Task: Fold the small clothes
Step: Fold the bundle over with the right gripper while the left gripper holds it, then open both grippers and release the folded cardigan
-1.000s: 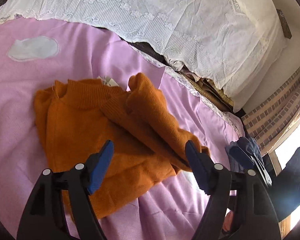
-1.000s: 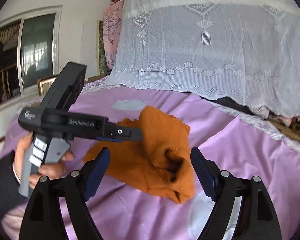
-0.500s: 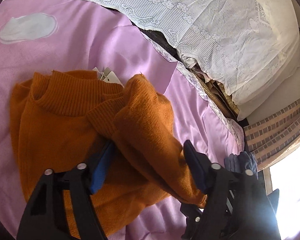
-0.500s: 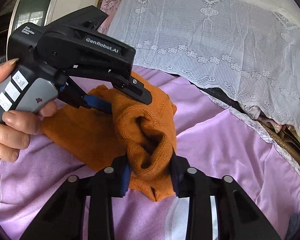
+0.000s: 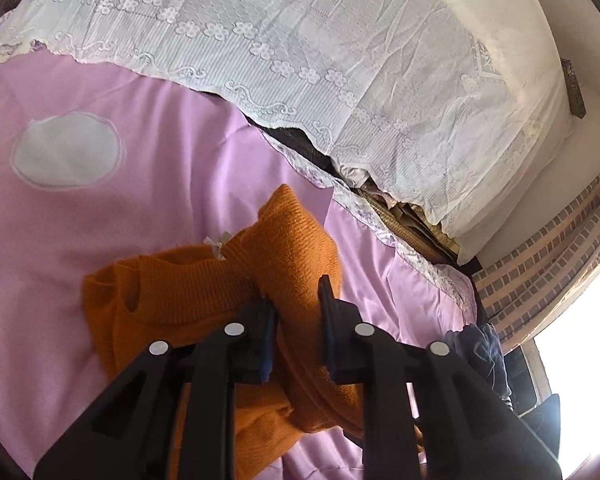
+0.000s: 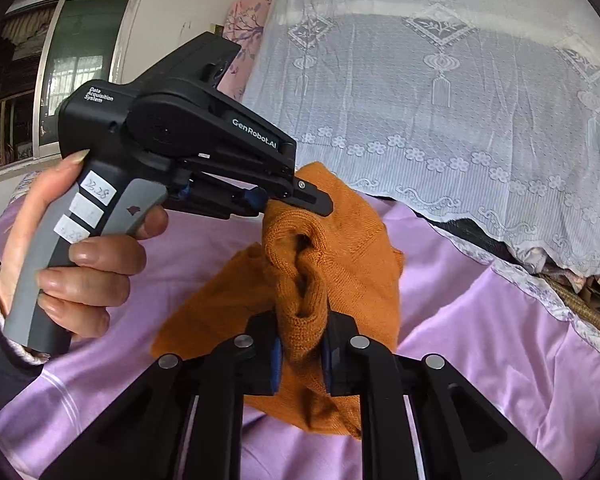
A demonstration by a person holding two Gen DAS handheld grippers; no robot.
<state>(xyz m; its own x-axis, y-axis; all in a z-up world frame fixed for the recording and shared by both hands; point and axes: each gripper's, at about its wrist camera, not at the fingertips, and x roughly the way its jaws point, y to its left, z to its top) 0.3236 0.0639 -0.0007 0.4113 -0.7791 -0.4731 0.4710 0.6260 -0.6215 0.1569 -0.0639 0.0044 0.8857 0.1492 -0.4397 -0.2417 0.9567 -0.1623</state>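
An orange knit sweater (image 5: 172, 292) lies on the pink bedsheet (image 5: 160, 208), collar towards the far side. One sleeve (image 5: 296, 240) is raised off the body. My left gripper (image 5: 298, 320) is closing with the sleeve's upper part between its jaws, and the pads press on the knit. In the right wrist view the sleeve (image 6: 352, 248) stretches between both tools. My right gripper (image 6: 300, 344) is closing on its cuff end, pads tight on the fabric. The left gripper (image 6: 276, 200), held by a hand (image 6: 80, 256), pinches the far end.
A white lace cover (image 5: 300, 40) drapes a high pile along the bed's far side. A white oval patch (image 5: 66, 150) marks the sheet at left. Dark blue cloth (image 5: 480, 344) lies at the bed's right edge by a brick-patterned wall (image 5: 560, 240). A window (image 6: 72, 72) is at left.
Both grippers went from wide open to closed on the orange sleeve. They moved forward onto it, and the sleeve now stands raised off the sweater's body.
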